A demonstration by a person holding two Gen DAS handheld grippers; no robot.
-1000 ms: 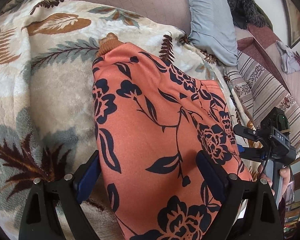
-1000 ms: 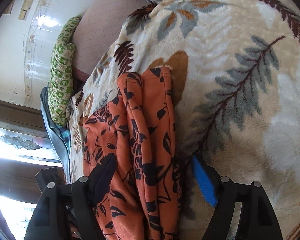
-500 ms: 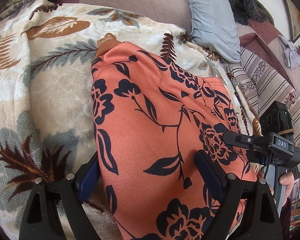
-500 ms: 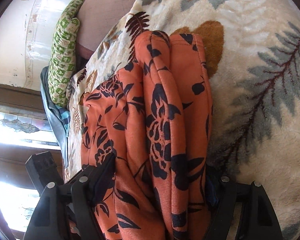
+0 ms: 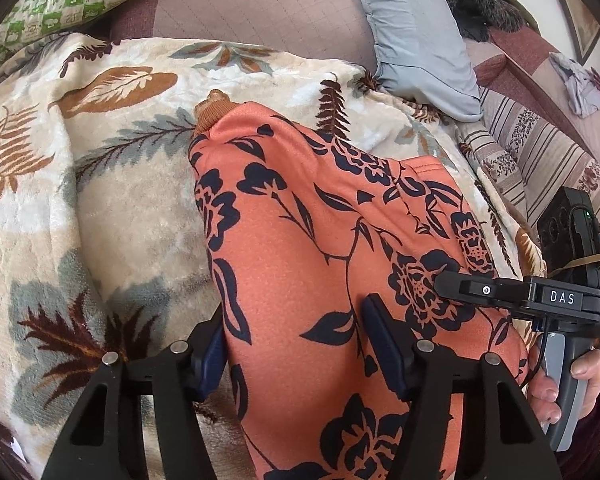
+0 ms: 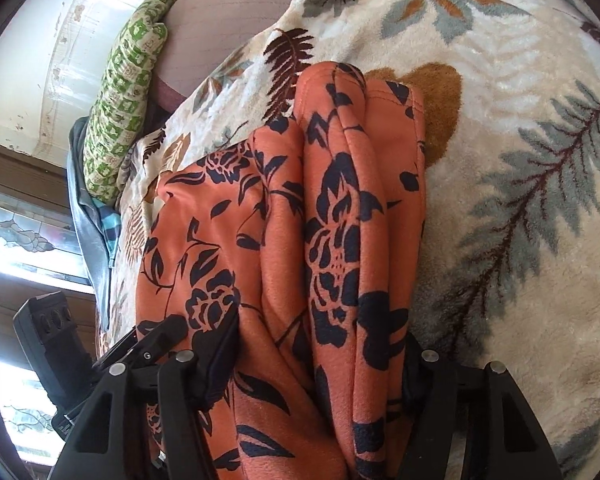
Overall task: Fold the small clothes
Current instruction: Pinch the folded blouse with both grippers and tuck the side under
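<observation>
Orange floral garment [image 5: 312, 248] on leaf-print blanket [image 5: 112, 208]: both grippers, left [image 5: 296, 344] & right [image 6: 320, 360], jaws just closing on bunched cloth; grip edges evenly, lift w/o dragging.

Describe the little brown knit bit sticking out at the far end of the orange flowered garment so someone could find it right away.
Start at the cream leaf-print blanket covering the bed, then find the orange garment with dark navy flowers lying on it. At its far tip, a small ribbed cuff pokes out, the only plain tan-brown, unprinted part.
</observation>
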